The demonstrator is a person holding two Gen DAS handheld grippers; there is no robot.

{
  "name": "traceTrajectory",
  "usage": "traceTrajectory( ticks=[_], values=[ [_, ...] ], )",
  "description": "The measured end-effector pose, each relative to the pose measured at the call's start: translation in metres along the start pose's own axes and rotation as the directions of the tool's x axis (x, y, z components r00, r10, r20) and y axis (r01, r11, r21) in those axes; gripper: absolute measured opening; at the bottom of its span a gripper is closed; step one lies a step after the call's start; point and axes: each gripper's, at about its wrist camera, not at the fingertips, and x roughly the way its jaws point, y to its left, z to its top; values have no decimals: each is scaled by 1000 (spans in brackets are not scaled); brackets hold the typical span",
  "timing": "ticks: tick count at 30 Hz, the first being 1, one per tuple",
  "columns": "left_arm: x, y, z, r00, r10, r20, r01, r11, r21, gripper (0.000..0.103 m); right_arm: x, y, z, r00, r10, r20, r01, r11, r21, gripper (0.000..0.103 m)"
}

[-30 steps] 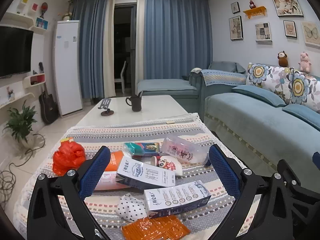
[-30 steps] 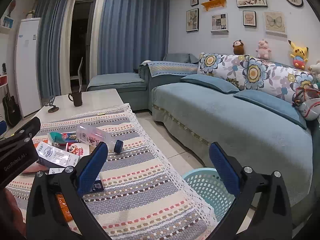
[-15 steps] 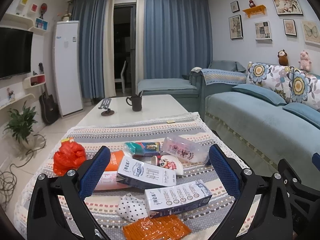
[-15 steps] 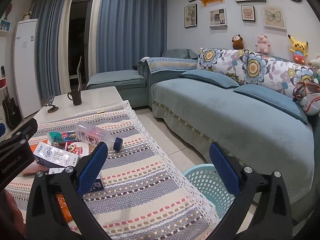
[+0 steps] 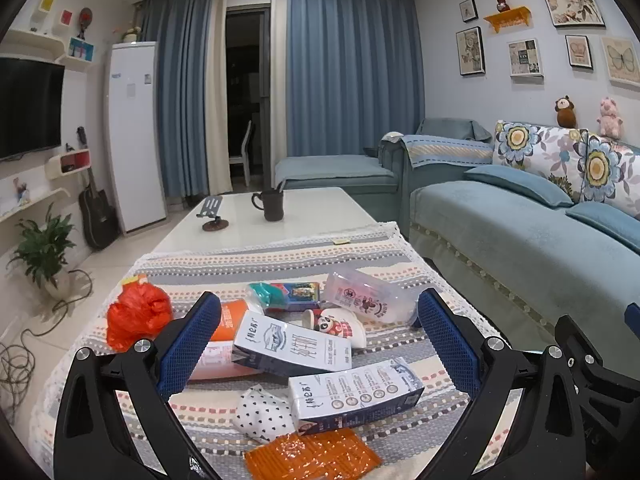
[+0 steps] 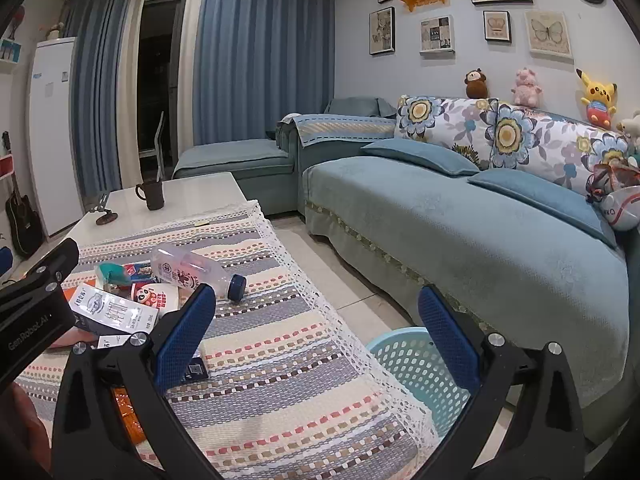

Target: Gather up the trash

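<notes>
Claws first: my left claw (image 5: 318,336) gapes wide above the trash on the striped desk (image 5: 280,260), gripping nothing; my right claw (image 6: 316,332) is equally spread and empty over the desk edge. Nearest lies an orange wrapper (image 5: 312,456), then two milk cartons (image 5: 356,396), a panda cup (image 5: 336,322), and a clear bottle (image 5: 364,298). A light-blue basket (image 6: 416,364) sits on the floor beside the sofa (image 6: 480,232).
</notes>
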Motion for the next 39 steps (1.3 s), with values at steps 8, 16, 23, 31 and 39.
traceTrajectory(
  ticks=[8, 16, 23, 31, 39],
  values=[
    [-1, -1, 0, 1000, 0, 0, 0, 1000, 10, 96, 2, -1, -1, 1000, 1, -12, -1, 1000, 9, 96],
    [-2, 2, 0, 1000, -1, 1, 1, 1000, 5, 96, 3, -1, -1, 1000, 1, -14, -1, 1000, 10, 96],
    [0, -3, 0, 1000, -3, -1, 3, 1000, 10, 96, 3, -2, -1, 1000, -2, -17, 2, 1000, 12, 96],
    [0, -2, 1, 1000, -6, -3, 6, 1000, 16, 96, 4, -3, 0, 1000, -22, -21, 23, 1000, 16, 96],
    [1, -3, 1, 1000, -10, -3, 10, 1000, 22, 96, 8, -6, 0, 999, -32, -37, 34, 999, 32, 96]
  ],
)
